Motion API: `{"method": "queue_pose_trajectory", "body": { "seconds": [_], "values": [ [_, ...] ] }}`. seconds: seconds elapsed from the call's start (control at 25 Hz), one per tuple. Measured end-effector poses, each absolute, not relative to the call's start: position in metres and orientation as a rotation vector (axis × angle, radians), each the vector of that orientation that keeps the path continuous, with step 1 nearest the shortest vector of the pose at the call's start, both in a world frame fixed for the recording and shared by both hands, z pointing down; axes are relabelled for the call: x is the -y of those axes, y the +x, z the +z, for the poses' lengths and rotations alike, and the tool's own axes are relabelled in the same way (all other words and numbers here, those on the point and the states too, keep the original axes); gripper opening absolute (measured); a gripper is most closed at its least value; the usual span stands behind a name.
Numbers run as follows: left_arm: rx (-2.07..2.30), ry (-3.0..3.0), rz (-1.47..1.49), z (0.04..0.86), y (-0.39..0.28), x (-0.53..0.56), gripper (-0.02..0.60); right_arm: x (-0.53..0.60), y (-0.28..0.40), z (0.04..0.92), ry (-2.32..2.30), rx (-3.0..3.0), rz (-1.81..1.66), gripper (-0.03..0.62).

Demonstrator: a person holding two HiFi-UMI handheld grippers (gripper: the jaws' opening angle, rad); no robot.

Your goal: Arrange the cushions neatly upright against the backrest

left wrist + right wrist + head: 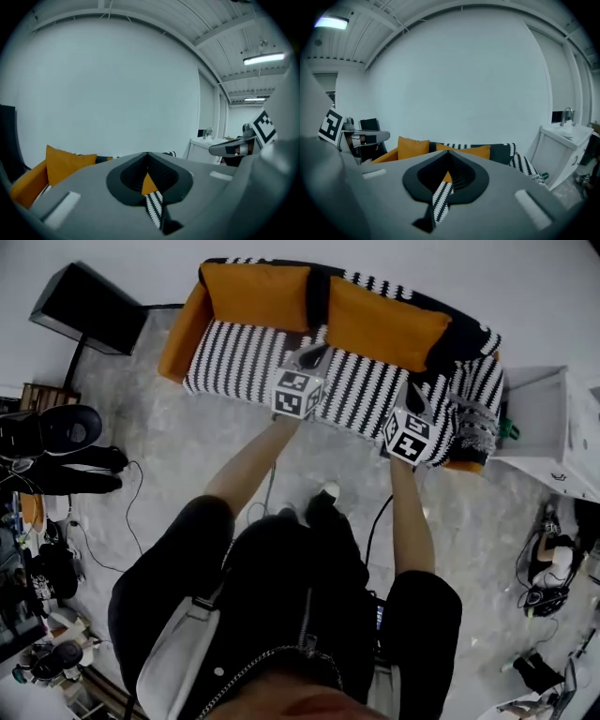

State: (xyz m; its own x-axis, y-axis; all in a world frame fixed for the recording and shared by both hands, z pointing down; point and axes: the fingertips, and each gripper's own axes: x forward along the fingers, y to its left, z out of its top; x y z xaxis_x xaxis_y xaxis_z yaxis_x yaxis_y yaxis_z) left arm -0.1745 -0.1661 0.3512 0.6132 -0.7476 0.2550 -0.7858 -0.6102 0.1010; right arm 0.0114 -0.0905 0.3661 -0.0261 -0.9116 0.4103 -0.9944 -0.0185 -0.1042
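Orange cushions (255, 296) already upright against the backrest (319, 285); task looks done. Left gripper (312, 355) and right gripper (413, 393) closed tight, empty.

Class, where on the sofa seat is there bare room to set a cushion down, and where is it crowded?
Free: the striped seat left of the left gripper, in front of the left orange cushion. Crowded: the right end, with the right gripper and a grey patterned textile.
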Motion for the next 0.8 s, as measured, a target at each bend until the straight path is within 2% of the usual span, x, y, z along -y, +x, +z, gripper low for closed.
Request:
{"method": "queue_pose_trajectory", "body": {
  "seconds": [0.2,0.56,0.8],
  "values": [
    [1.276,2.582,0.239,0.347,-0.208,0.106,0.011,0.040,-0.051,0.355,1.966,2.101,0.494,0.002],
    [1.215,2.618,0.342,0.359,-0.276,-0.002,0.011,-0.046,-0.142,0.357,1.844,2.162,0.503,0.002],
    [1.203,2.605,0.351,0.369,-0.306,-0.063,0.011,-0.104,-0.181,0.354,1.794,2.170,0.470,0.002]
  ]
}}
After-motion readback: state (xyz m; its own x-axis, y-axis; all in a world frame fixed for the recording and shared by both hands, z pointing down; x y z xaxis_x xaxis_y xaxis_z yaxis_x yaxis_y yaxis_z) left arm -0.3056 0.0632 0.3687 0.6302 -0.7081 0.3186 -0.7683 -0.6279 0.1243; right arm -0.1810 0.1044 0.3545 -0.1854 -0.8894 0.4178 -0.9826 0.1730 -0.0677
